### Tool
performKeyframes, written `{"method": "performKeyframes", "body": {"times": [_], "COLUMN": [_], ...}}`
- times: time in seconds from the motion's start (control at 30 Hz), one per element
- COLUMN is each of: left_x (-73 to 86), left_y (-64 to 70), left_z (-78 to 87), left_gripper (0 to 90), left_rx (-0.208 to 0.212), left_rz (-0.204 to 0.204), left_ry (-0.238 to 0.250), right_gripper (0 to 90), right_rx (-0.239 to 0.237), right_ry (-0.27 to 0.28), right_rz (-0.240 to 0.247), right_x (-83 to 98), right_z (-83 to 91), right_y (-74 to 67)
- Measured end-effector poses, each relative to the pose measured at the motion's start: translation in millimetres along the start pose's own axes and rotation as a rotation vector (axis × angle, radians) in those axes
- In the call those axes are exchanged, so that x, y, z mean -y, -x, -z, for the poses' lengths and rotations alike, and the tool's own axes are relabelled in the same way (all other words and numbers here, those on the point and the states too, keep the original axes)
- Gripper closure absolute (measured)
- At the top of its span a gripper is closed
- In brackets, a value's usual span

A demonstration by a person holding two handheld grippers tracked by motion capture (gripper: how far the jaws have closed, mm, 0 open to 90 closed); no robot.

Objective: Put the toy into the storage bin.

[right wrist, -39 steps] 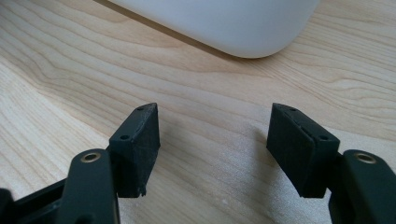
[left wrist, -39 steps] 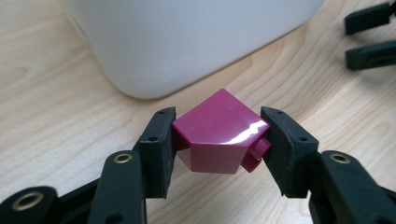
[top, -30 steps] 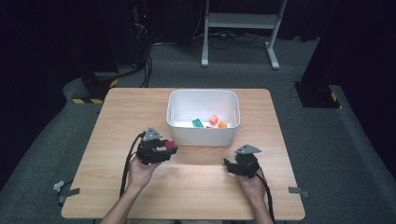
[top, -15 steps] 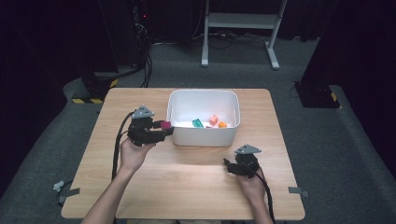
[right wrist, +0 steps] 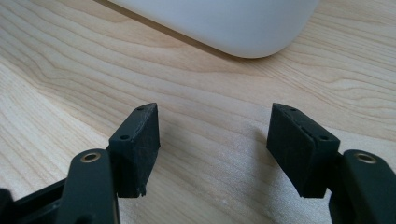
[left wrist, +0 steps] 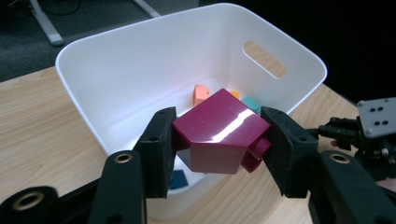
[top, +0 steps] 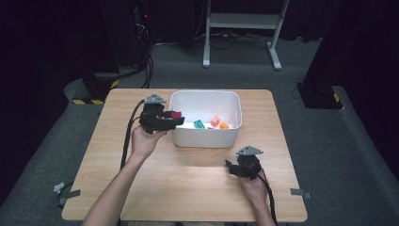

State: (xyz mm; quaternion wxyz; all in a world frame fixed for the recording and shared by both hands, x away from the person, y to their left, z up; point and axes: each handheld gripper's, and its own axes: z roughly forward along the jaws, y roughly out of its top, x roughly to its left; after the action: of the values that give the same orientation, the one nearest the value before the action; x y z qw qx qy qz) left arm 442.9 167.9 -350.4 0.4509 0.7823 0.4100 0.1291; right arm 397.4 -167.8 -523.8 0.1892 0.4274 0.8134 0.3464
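Block point(left wrist: 219, 130) glossy maroon plastic (angular) | left hand-held gripper point(left wrist: 219, 140) clamps it | right hand-held gripper point(right wrist: 215, 144) wide

The high view looks forward and down over the whole table point(top: 188, 188) from afar. The left gripper view peers closely into the white bin point(left wrist: 116, 70); the right gripper view skims low across the tabletop toward the bin's outer wall.

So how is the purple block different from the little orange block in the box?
The purple block is clamped in the left tool, up over the near rim of the box; the orange block lies loose on the box floor. The purple block is dark and shiny with a small peg on its side; the orange one is pale, and no peg shows. Purple looks bigger, though it is closer. Both look like plastic toy blocks.
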Motion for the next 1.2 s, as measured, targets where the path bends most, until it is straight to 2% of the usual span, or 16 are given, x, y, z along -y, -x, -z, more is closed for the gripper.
{"method": "performKeyframes", "body": {"times": [0.27,0.5,0.6,0.8,1.0,1.2], "left_x": [-11.4,-12.8,-12.1,-9.8,-3.7,2.5], "left_y": [-2.2,-6.8,-7.2,-8.5,-5.8,-6.8], "left_z": [-18.4,-32.9,-35.4,-29.9,-19.8,-9.4], "left_gripper": [47.9,46.7,38.3,33.4,31.8,31.2], "left_rx": [0.002,-0.022,-0.042,-0.057,-0.079,-0.073], "left_rz": [0.012,0.023,0.020,0.018,-0.016,-0.006], "left_ry": [-0.016,-0.029,-0.024,0.002,0.002,0.030], "right_gripper": [34.3,34.3,34.3,34.2,34.2,34.2], "right_rx": [0.000,0.000,0.000,0.000,0.000,0.000], "right_ry": [0.000,0.000,0.000,0.000,0.000,0.000], "right_rz": [0.000,0.000,0.000,0.000,0.000,0.000], "right_x": [0.0,0.0,0.0,0.0,0.0,0.0], "right_z": [0.0,0.0,0.0,0.0,-0.1,0.0], "right_y": [0.0,0.0,0.0,0.0,0.0,0.0]}}
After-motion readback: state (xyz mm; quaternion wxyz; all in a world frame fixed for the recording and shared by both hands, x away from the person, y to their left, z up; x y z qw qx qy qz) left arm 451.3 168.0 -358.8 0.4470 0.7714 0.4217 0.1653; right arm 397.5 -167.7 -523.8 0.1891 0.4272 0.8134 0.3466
